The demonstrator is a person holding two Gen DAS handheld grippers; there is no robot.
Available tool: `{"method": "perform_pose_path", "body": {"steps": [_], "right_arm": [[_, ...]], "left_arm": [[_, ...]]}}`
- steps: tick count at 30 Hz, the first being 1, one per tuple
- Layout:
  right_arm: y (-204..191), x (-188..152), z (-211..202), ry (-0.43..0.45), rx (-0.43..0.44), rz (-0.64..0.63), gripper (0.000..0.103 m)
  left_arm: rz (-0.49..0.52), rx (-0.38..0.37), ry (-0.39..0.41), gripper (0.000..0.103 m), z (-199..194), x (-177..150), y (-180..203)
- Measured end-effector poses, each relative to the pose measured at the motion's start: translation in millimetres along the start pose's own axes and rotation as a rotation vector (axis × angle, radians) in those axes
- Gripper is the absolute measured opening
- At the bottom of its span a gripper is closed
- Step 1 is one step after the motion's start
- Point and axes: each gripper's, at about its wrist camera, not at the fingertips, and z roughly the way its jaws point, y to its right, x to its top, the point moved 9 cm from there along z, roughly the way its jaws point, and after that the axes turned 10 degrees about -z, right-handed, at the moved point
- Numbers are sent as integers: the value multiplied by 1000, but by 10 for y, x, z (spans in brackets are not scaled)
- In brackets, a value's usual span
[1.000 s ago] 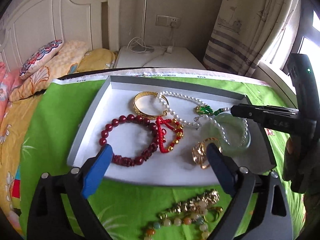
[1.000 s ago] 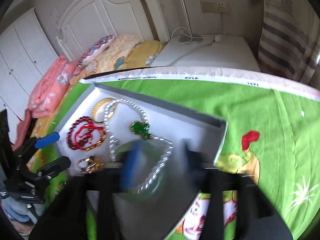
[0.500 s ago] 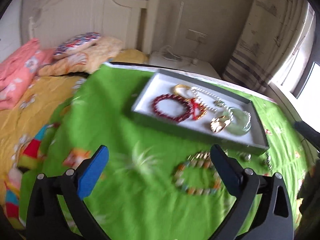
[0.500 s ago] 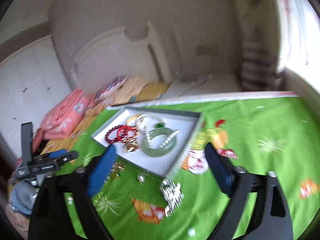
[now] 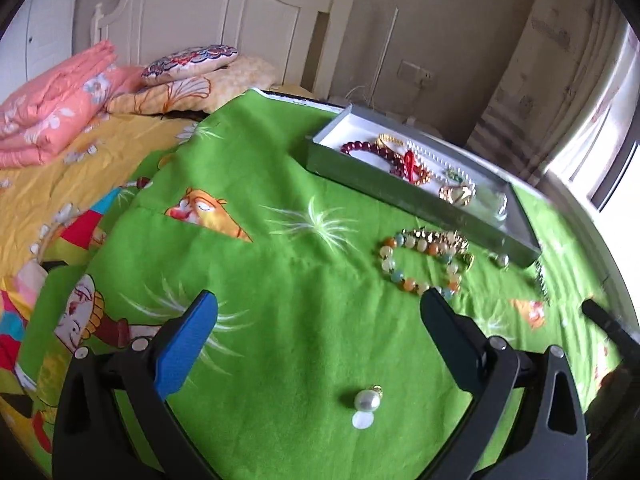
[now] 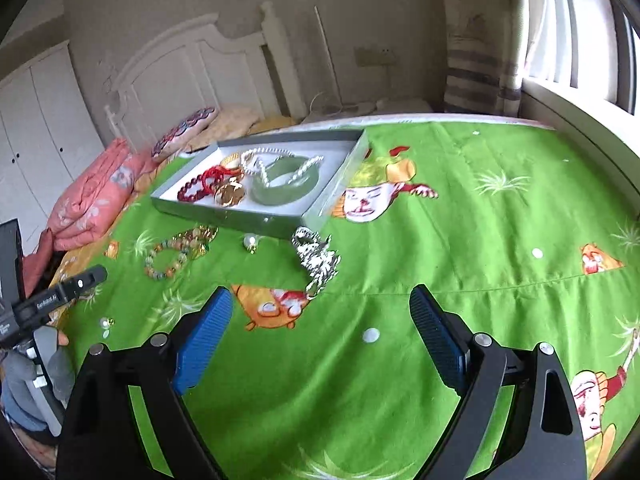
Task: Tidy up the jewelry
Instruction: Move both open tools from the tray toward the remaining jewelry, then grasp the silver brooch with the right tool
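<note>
Interval between placements: left gripper (image 5: 316, 320) and right gripper (image 6: 318, 312) both hang spread apart and empty above the bed. Tray (image 6: 240, 220) holds several pieces; pearl earring (image 5: 367, 400), nearest the left gripper, probably needs a pinch next.

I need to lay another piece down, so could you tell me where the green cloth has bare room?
The widest bare stretch of the green cloth lies right of the tray, toward the window. Another lies left of the tray, toward the yellow sheet. Just in front of the tray it is crowded: the multicolour bead bracelet, a pearl earring and the silver piece.
</note>
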Motion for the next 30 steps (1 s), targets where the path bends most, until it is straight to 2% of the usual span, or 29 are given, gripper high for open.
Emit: {"method": "perform_pose_path", "body": {"steps": [3, 5, 9, 12, 16, 24, 28, 30], "right_arm": [[-50, -20, 37, -13, -3, -31, 87], [-53, -8, 88, -26, -11, -33, 87], [-52, -4, 156, -58, -56, -47, 87], [-86, -7, 258, -114, -98, -85, 87], [-151, 104, 406, -146, -119, -160, 87], [-86, 228, 761, -237, -169, -225, 87], [-62, 183, 813, -224, -90, -187, 75], [-37, 183, 790, -209, -83, -180, 71]], "left_arm": [[-35, -31, -27, 100, 44, -8, -47], [-64, -39, -1, 100, 15, 19, -80], [-68, -69, 12, 100, -24, 29, -60], [-82, -86, 6, 100, -22, 26, -65], [-83, -100, 2, 100, -22, 18, -45], [-87, -114, -4, 100, -21, 7, -36], [-83, -123, -11, 100, -19, -5, -31], [-80, -124, -14, 100, -13, -8, -24]]}}
